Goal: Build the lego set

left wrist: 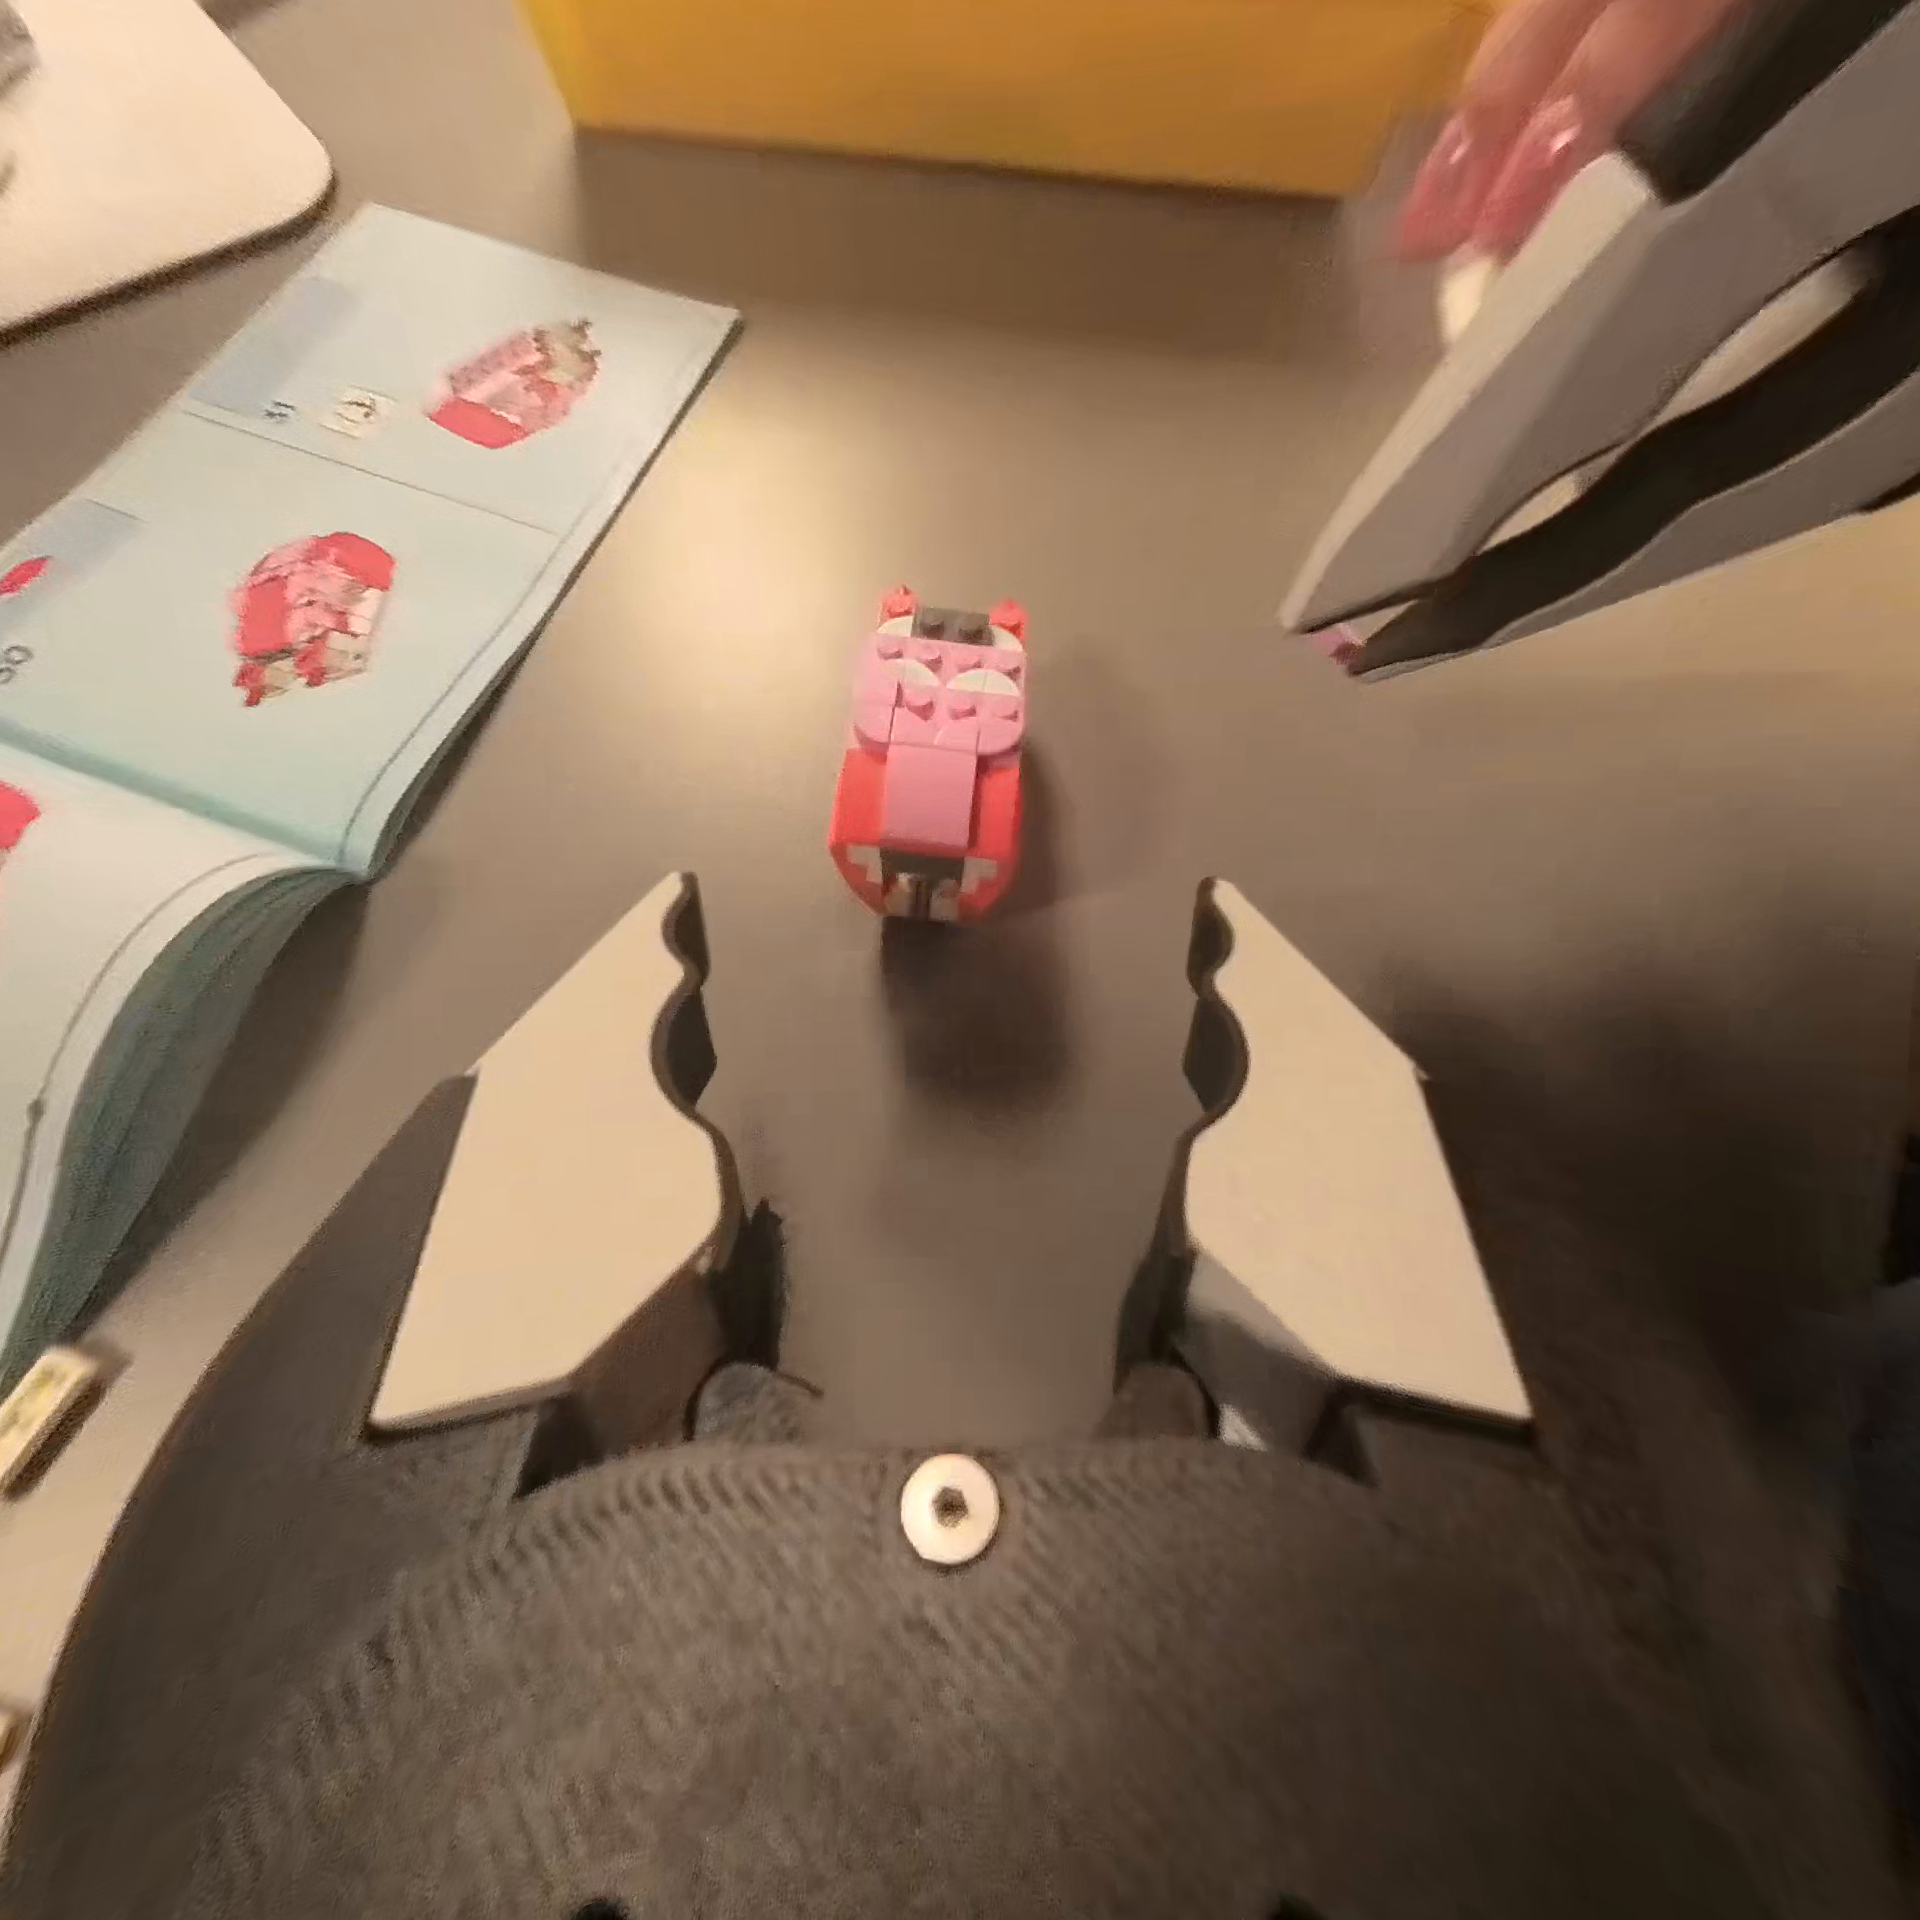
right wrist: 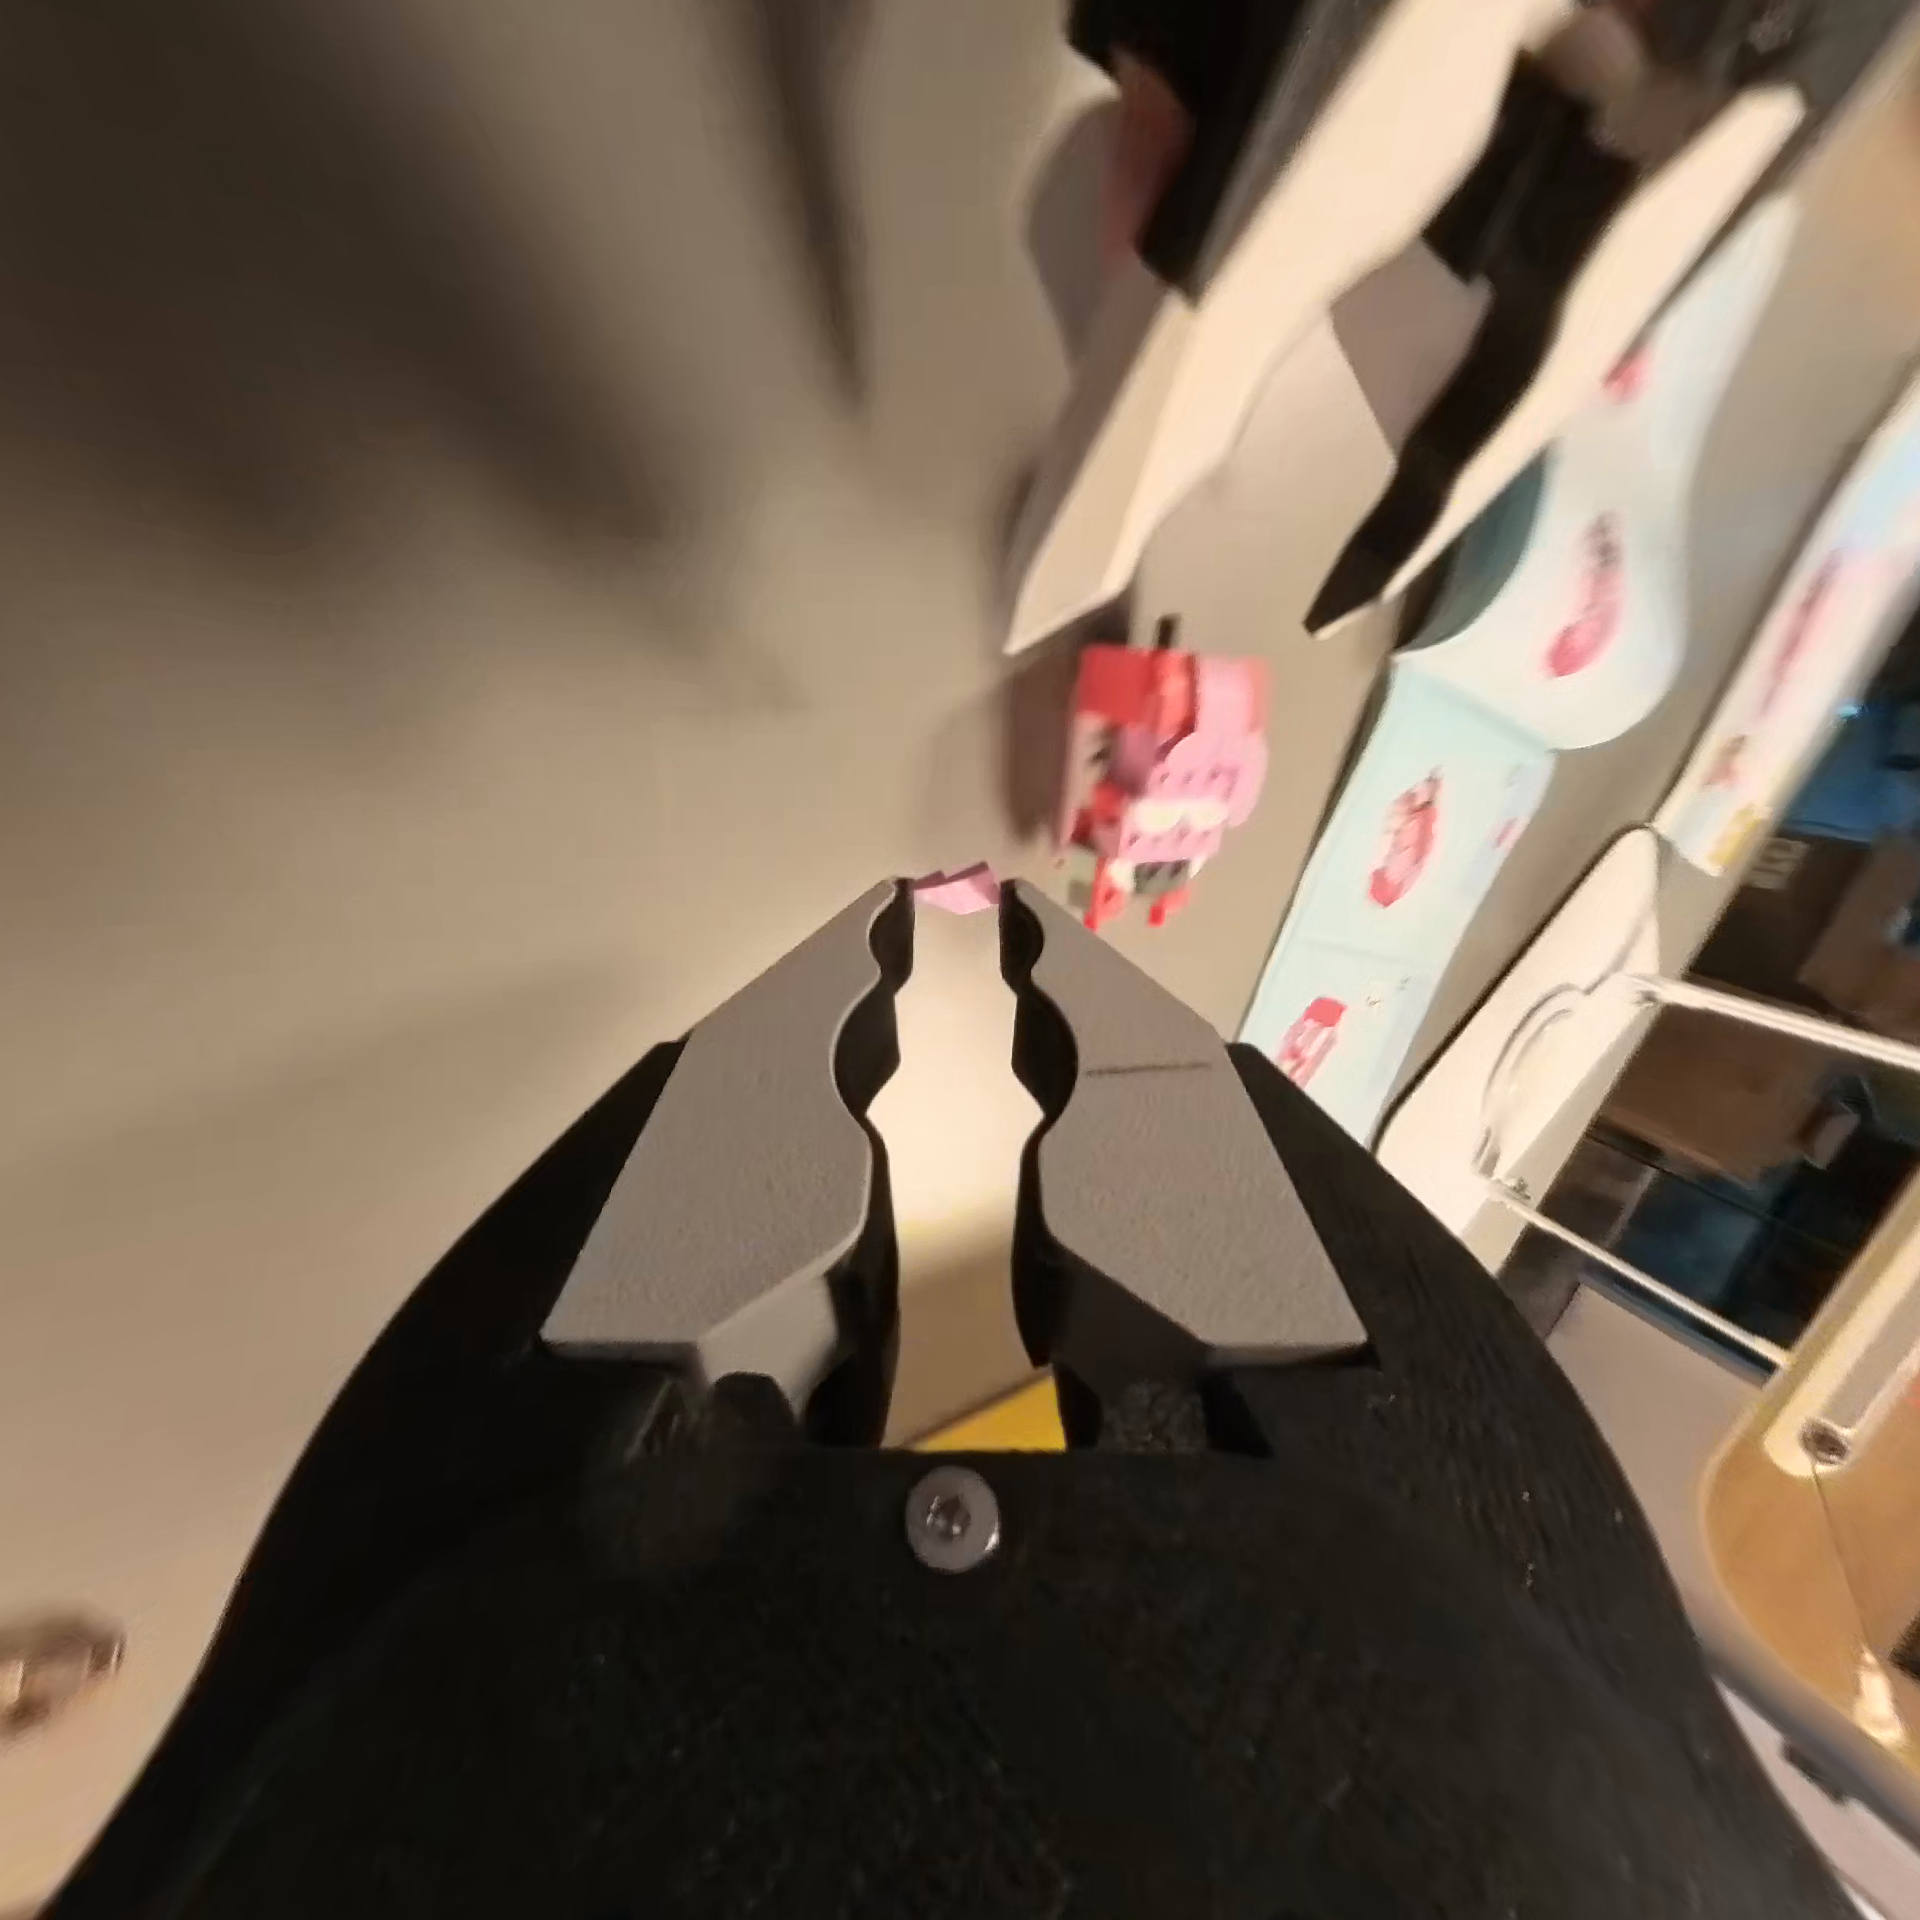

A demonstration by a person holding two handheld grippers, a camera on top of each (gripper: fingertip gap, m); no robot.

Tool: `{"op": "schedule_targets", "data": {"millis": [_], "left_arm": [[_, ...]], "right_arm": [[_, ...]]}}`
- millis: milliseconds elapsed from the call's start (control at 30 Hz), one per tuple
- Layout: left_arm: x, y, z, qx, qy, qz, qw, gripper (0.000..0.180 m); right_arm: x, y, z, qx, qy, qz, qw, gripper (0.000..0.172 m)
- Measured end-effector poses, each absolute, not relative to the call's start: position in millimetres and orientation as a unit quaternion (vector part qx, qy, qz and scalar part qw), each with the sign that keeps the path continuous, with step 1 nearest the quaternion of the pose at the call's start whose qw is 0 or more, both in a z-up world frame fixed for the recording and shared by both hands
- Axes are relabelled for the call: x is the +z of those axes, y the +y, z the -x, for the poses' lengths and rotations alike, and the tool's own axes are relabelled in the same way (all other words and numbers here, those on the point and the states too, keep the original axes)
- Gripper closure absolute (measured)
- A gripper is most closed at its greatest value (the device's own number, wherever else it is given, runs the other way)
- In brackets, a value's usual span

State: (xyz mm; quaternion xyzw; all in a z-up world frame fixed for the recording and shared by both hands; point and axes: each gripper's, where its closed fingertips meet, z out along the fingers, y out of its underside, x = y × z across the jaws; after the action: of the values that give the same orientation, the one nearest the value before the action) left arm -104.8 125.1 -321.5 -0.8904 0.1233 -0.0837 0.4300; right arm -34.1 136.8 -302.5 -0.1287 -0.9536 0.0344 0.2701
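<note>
Left tongs (left wrist: 940,894): spread wide, holding nothing, hovering just short of the brick model.
Brick model (left wrist: 933,750): red and pink, standing alone on the grey surface (left wrist: 1143,436).
Right tongs (right wrist: 956,891): nearly closed, fingertips pressed on a small pink piece (right wrist: 961,891), probably a brick; blur hides detail.
Booklet (left wrist: 343,582): open, pale blue, left of the model.
Yellow box (left wrist: 987,83): behind the model.

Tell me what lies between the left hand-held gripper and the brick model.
Nothing: in the left wrist view only bare dark table separates the open left hand-held gripper from the red-and-pink brick model.
</note>
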Motion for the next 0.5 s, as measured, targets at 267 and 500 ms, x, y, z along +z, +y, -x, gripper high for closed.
{"op": "schedule_targets", "data": {"millis": [267,500], "left_arm": [[-339.8,145.5,95.3,-0.096,0.146,0.9,0.399,0.122],[-334.8,148.2,96.5,-0.123,0.17,0.891,0.403,0.136]], "right_arm": [[-312.5,147.6,17.2,-0.004,-0.966,0.111,0.232,0.157],[-319.0,146.2,11.2,0.011,-0.968,0.127,0.218,0.157]]}}
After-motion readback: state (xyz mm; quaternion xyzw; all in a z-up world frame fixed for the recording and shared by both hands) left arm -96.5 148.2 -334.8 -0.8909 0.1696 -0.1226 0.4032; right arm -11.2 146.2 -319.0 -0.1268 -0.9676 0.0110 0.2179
